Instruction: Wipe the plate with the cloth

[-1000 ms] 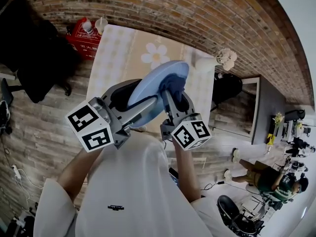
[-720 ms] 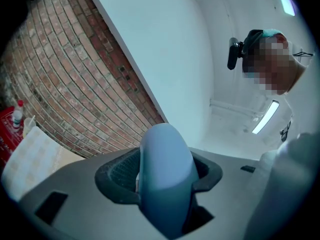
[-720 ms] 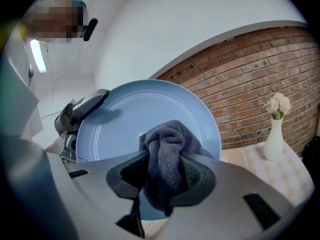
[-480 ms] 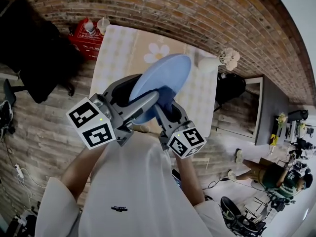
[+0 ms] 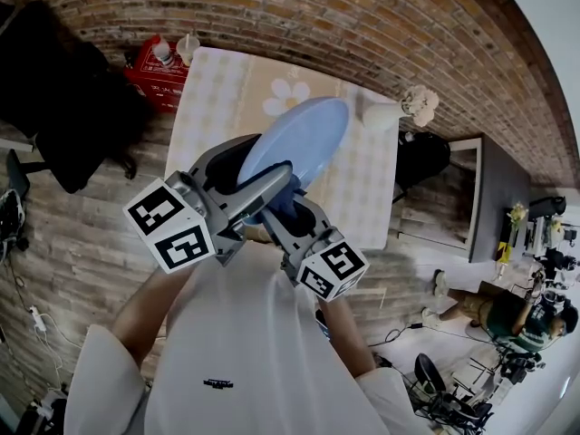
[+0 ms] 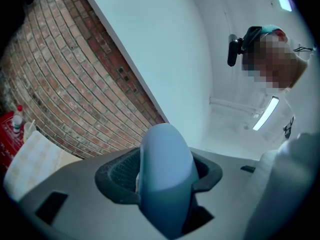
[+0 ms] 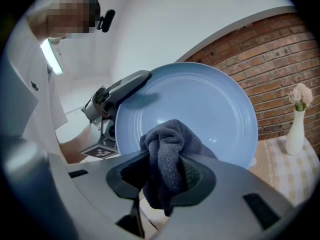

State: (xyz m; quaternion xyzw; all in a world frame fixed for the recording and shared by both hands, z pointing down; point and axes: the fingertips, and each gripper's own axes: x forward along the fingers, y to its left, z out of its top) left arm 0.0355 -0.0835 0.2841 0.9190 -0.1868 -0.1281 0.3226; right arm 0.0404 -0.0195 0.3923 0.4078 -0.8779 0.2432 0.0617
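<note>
Both grippers are clenched: the left gripper (image 6: pixel 165 184) clamps the rim of a round pale-blue plate (image 7: pixel 205 101), tilted above the near edge of the checked table (image 5: pixel 213 98); the right gripper (image 7: pixel 167 179) grips a bunched dark-grey terry cloth (image 7: pixel 167 144) against its face.

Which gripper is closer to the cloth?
Right. The right gripper clamps the cloth; the left gripper grips the plate by its rim, apart from the cloth.

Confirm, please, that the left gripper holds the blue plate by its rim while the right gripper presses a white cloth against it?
Not quite: the cloth on the plate is dark blue-grey, not white, as the right gripper view shows; the rest stands.
</note>
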